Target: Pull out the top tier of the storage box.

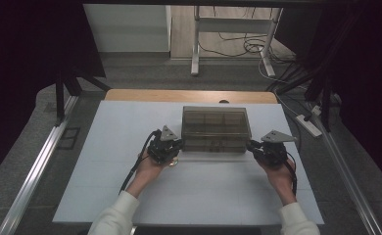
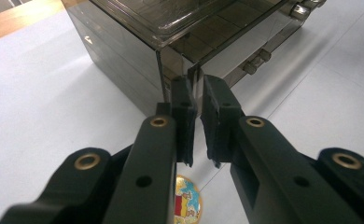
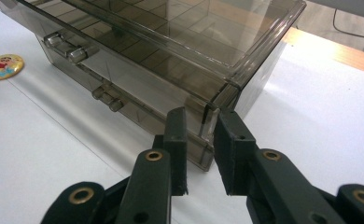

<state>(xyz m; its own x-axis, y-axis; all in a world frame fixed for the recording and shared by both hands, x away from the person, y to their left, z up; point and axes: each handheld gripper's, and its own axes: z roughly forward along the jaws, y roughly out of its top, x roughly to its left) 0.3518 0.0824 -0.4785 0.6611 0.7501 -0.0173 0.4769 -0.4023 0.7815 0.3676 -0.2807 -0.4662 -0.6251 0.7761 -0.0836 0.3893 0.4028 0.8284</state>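
A smoky see-through drawer box stands mid-table with small pull handles on its front. My left gripper is at its front left corner. Its jaws are almost together, and a thin upright edge of the box runs into the narrow gap between the tips. My right gripper is at the front right corner. Its jaws stand apart on either side of that corner, with a gap showing beside the left pad. A round cartoon badge lies on the table under the left gripper.
The white tabletop spreads wide in front of the box, with a wooden edge behind it. Beyond the table are a stand's metal legs and loose cables on the floor. Metal rails flank both sides.
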